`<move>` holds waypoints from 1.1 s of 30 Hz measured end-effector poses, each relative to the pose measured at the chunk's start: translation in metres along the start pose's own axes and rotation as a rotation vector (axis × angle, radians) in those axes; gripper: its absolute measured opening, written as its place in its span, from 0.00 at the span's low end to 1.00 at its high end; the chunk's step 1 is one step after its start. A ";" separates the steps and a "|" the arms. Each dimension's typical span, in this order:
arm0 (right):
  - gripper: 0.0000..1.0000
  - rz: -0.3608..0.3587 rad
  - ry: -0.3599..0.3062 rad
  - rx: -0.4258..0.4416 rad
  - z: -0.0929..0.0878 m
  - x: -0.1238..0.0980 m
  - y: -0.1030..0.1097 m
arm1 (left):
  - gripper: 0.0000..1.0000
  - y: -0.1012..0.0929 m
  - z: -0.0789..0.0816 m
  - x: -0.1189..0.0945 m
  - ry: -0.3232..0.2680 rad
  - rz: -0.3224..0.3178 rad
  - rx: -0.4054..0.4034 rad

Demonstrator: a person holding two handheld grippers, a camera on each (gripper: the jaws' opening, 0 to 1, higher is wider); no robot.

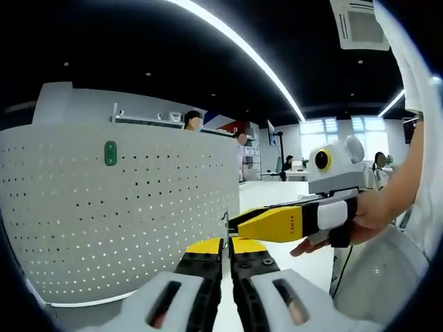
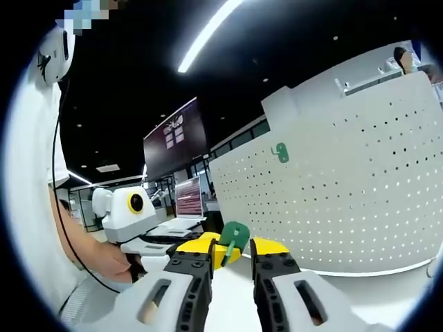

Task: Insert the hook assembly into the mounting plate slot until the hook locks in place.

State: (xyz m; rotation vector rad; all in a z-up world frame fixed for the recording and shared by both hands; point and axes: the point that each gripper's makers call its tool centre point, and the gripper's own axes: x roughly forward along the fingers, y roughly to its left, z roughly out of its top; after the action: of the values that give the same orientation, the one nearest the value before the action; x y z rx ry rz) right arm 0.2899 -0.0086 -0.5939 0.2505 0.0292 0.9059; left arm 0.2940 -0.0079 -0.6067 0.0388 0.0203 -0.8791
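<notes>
As seen along each pair of jaws:
Left gripper (image 1: 226, 257): jaws pressed nearly together, thin metal wire of the hook standing between the tips; whether pinched or only touching, cannot tell.
Right gripper (image 2: 230, 254): jaws slightly spread, green hook assembly (image 2: 233, 237) at the tips, gripped or merely between them, cannot tell; in the left gripper view, reaching in from the right (image 1: 239, 223), yellow tips beside the left tips.
Hook assembly: green plate plain in the right gripper view; in the left gripper view, just a thin wire edge (image 1: 225, 228).
Mounting plate: white perforated panel (image 1: 124, 221), upright, curved by the lens, near the jaws (image 2: 346, 194).
Second green hook: already on the panel, high up (image 1: 110, 153) (image 2: 280, 152).
Hand (image 1: 346, 228): wrapped round the right gripper's handle.
Bench (image 2: 387, 290): white, under the panel.
</notes>
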 end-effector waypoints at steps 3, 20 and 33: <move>0.14 -0.010 -0.013 0.010 0.003 0.001 -0.001 | 0.03 0.001 0.002 -0.001 -0.009 0.007 -0.008; 0.03 -0.061 -0.018 0.024 0.005 0.005 0.000 | 0.03 0.005 0.007 -0.003 -0.006 0.080 0.060; 0.01 -0.110 0.047 0.126 -0.003 0.009 0.006 | 0.02 0.006 0.000 -0.006 0.032 0.085 0.087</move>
State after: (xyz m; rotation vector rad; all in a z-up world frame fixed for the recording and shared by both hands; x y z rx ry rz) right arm 0.2908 0.0026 -0.5943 0.3420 0.1427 0.8012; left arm 0.2945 0.0002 -0.6060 0.1342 0.0098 -0.7939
